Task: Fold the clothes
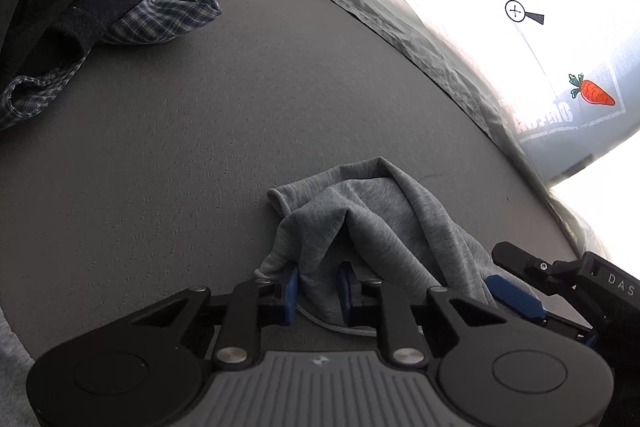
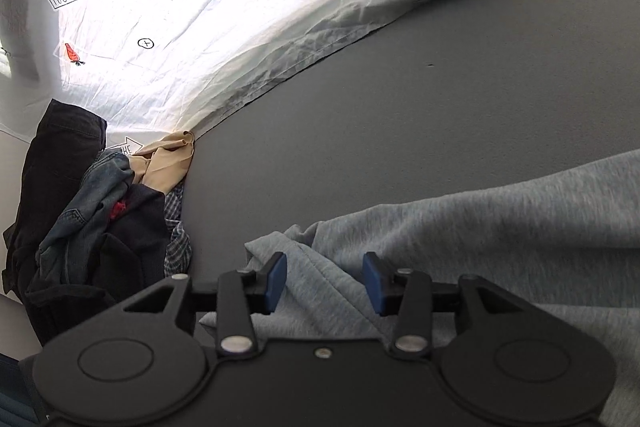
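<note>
A heather-grey knit jersey garment [image 2: 500, 227] is lying rumpled on the dark grey counter [image 2: 400, 107], one hemmed corner bunching up into a peak, while a heap of dark, denim, plaid and tan clothes [image 2: 100, 219] is sitting well apart at the edge.

The place reads as a home bedroom, or a room dressed up like one. A wide grey mat [image 2: 420, 99] lies flat as the work surface. Along its far edge runs a crumpled white sheet [image 2: 168, 39], brightly lit and printed with carrots, arrows and lettering (the words appear mirrored). At the left sits a loose heap of laundry [image 2: 92, 211]: denim, a plaid shirt, a tan piece and dark clothes. A grey sweatshirt [image 2: 500, 227] lies spread on the mat, near the heap.
</note>
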